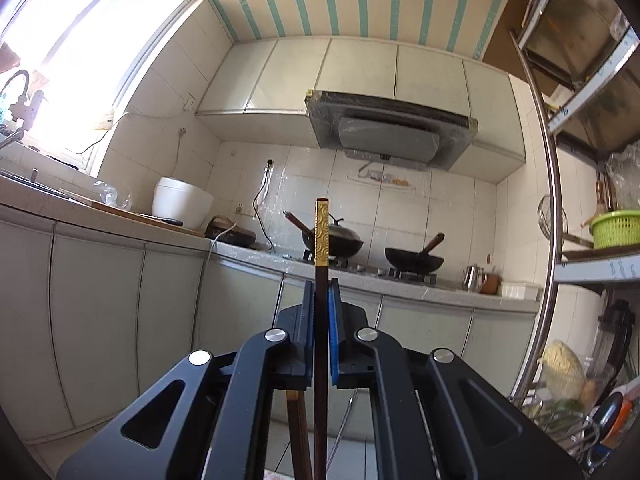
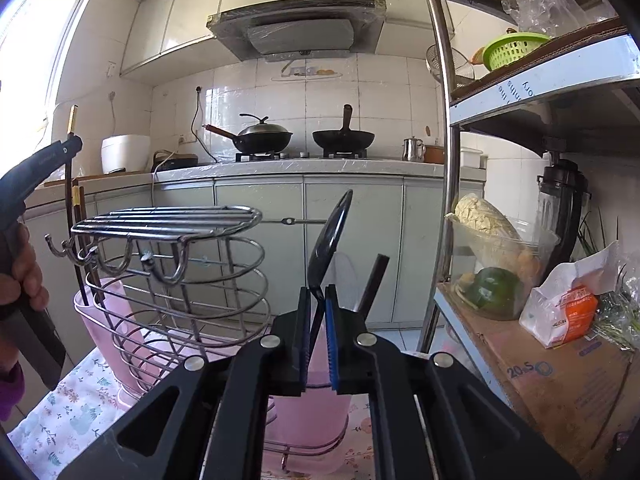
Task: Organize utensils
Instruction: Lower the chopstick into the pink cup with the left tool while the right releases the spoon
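Observation:
My left gripper (image 1: 320,286) is shut on a dark chopstick (image 1: 321,248) with a gold patterned top, held upright. Another chopstick (image 1: 298,432) shows below the jaws. In the right wrist view the left gripper (image 2: 70,140) holds that chopstick (image 2: 73,120) above the left side of a wire utensil rack (image 2: 172,272), where other chopsticks (image 2: 80,240) stand. My right gripper (image 2: 318,292) is shut on the handle of a black spoon (image 2: 330,236), its bowl up, over a pink cup (image 2: 308,412). A second dark utensil handle (image 2: 372,284) stands in that cup.
The rack has a pink liner (image 2: 108,320) and hooks (image 2: 120,256) and stands on a floral cloth (image 2: 68,412). A metal shelf (image 2: 532,80) stands at the right with a green basket (image 2: 512,48), vegetables (image 2: 492,264) and a cardboard box (image 2: 552,380). Behind are a counter, woks (image 2: 264,136) and rice cooker (image 2: 124,152).

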A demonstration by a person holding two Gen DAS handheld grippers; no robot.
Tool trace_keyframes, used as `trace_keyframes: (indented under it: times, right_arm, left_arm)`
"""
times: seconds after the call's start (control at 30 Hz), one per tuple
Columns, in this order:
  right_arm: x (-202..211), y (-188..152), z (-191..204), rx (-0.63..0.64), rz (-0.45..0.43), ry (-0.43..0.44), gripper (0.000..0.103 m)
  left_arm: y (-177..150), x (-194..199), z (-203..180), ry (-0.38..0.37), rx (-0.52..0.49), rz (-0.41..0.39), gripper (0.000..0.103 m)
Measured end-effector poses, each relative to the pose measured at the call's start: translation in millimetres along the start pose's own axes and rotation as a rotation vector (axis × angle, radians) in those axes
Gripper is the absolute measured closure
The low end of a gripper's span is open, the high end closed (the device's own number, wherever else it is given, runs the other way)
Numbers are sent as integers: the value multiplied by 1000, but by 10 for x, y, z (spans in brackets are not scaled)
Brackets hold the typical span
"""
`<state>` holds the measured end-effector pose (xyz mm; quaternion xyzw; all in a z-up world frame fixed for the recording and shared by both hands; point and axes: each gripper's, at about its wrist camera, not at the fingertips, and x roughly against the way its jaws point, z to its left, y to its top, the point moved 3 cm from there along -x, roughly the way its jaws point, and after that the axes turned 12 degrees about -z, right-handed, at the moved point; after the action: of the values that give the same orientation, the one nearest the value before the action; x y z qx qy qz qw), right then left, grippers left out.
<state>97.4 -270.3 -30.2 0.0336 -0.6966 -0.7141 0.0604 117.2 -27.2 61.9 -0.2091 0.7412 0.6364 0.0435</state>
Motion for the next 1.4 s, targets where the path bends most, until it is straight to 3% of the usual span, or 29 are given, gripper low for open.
trace_keyframes:
  times: [0.67,0.87,1.0,1.4]
  right_arm:
    - [82,22,83,-30,31,53,93]
    - [145,36,77,-43,34,60,91]
    - [218,52,79,-64,24,73,73]
    - [431,42,106,-93,37,103,73]
  left_arm:
    - [-483,87,150,-39,-3,359,98]
    - [-460,137,165,-56,-8,390,90]
    - [-439,186,150,-78,-11,409,81]
    - [-298,282,171,-87,13,439,77]
